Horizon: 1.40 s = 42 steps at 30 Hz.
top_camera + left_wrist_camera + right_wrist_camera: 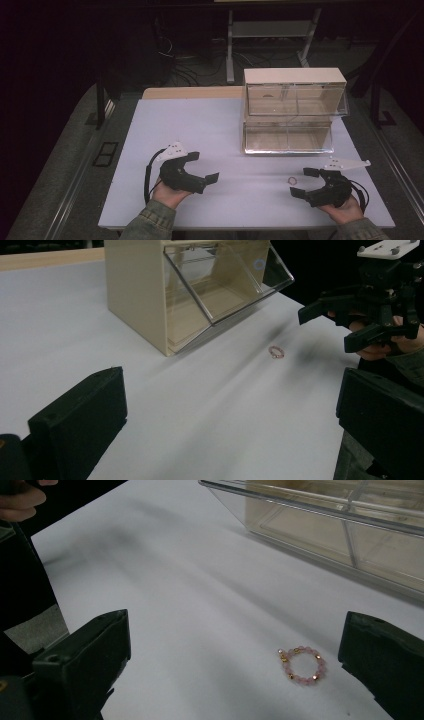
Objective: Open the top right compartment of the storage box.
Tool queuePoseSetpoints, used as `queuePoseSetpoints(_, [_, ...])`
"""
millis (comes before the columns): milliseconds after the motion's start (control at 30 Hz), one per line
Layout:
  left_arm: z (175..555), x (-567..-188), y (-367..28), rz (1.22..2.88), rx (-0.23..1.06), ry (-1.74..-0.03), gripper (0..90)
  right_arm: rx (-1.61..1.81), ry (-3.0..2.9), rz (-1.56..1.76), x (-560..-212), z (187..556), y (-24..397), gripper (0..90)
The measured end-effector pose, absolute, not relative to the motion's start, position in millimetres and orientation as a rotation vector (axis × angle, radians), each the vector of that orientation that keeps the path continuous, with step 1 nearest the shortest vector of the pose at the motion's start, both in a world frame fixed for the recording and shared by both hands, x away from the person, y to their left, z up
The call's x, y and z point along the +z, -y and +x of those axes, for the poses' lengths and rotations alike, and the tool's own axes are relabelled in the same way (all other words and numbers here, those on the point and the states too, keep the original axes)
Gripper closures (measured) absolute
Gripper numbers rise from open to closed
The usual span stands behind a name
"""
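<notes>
From the high view, a white table (200, 125) carries a two-tier cabinet of clear-fronted bins (292, 110) at its far right. The left gripper (205, 167), held in the person's left hand (167, 192), rests near the front edge with its jaws apart. The right gripper (302, 181) sits at the front right, jaws apart as well, and a small beaded bracelet (292, 179) lies on the table between them, apart from both.

In the left gripper view, its two black jaws stand wide apart with nothing between them; the bracelet (276, 352) lies ahead on the table, near the cabinet (195, 290), with the right gripper (345, 325) beyond it.

In the right gripper view, the pink and gold beaded bracelet (302, 663) lies flat between the spread jaws, nearer the right-hand one, touching neither. The clear bin fronts (340, 525) stand behind.
</notes>
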<state>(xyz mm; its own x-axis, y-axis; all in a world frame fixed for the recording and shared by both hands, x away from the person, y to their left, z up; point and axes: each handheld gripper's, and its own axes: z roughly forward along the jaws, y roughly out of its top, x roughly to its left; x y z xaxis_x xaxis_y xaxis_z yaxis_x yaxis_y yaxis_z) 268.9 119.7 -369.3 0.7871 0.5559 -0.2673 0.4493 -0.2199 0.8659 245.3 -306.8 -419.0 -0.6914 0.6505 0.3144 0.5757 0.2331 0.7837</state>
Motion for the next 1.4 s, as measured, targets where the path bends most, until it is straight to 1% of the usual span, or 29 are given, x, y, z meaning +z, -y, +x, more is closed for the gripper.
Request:
queuePoseSetpoints(800, [282, -350, -83, 1.926, 0.087, -0.705, 0.0, 1.472, -2.402, 1.199, -419, 245, 307, 0.0])
queuePoseSetpoints(1133, [290, -342, -63, 1.959, 0.051, -0.683, 0.0, 1.472, -2.404, 1.191, -419, 245, 308, 0.0])
queuePoseSetpoints(1400, [294, -334, -46, 1.968, 0.041, -0.66, 4.0, 1.472, -2.409, 1.199, -419, 245, 308, 0.0])
